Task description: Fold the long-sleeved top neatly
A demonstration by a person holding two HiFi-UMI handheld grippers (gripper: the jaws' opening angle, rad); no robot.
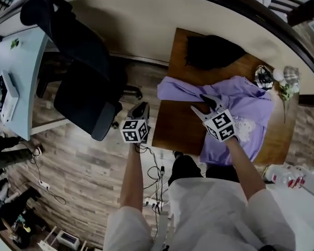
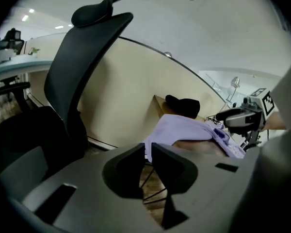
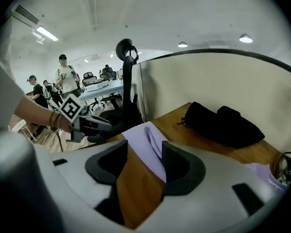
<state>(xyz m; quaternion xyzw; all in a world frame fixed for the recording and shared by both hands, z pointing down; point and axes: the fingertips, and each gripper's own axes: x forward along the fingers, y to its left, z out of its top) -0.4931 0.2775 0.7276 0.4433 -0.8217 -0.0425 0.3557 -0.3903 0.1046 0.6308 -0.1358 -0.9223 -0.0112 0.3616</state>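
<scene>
Sleeve fold pending
Head view: the long-sleeved top (image 1: 246,106) lay centre-right on the table (image 1: 175,129). Left gripper view: our left gripper (image 2: 148,147) was closed, empty. Right gripper view: our right gripper (image 3: 145,147) gaped over the sleeve (image 3: 143,132); we needed its edge pinched squarely.

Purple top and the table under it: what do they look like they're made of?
Purple top: soft matte knit fabric, perhaps cotton jersey, since it drapes and creases loosely. Table: smooth brown wood or wood-look laminate with faint grain. I cannot tell which.
</scene>
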